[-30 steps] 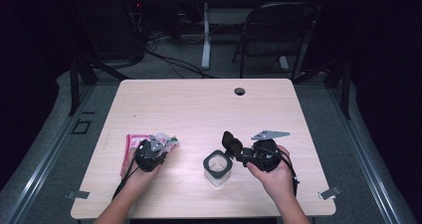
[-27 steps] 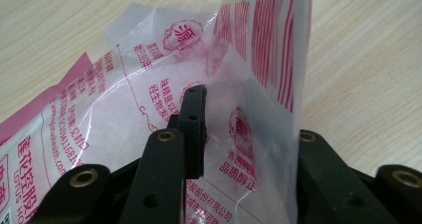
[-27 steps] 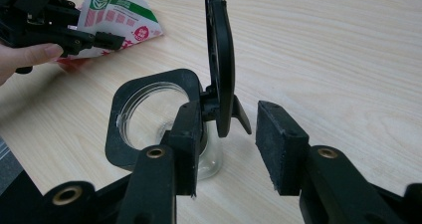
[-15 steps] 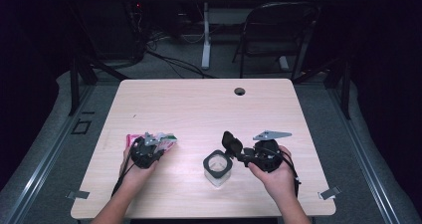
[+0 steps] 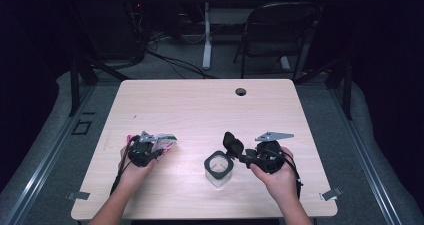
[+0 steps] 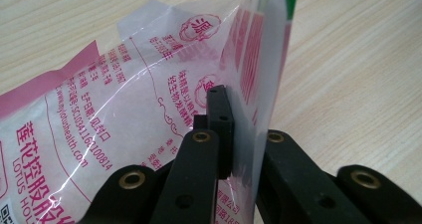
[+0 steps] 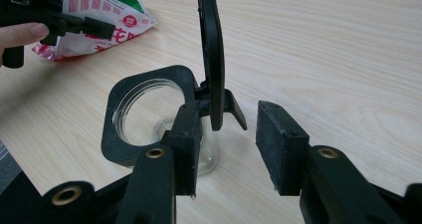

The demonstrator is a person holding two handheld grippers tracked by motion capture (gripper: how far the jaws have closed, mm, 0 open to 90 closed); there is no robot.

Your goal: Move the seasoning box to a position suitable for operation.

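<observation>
A clear plastic bag [image 5: 166, 141] printed in pink and green lies at the table's left front. My left gripper [image 5: 156, 148] is shut on it; its jaws have just been closing, and the film [image 6: 124, 94] is pinched upright between the pads [image 6: 220, 114]. A small glass jar [image 5: 218, 169] with a black square collar [image 7: 112, 129] stands at centre front, its hinged black lid [image 7: 211, 50] flipped up. My right gripper [image 7: 229, 118] is open around the lid's hinge tab, the left pad [image 7: 186, 134] against the collar, the right pad apart. The bag [image 7: 107, 7] lies beyond.
The wooden table [image 5: 200, 105] has a round cable hole [image 5: 241, 91] near its far edge. A folding chair [image 5: 275, 30] and cables stand on the floor behind. Metal clips [image 5: 330, 194] sit at the front corners.
The left jaws have closed onto the bag, and its edge is now gathered upright. The left hand shifted slightly left. The right gripper and jar have not moved.
</observation>
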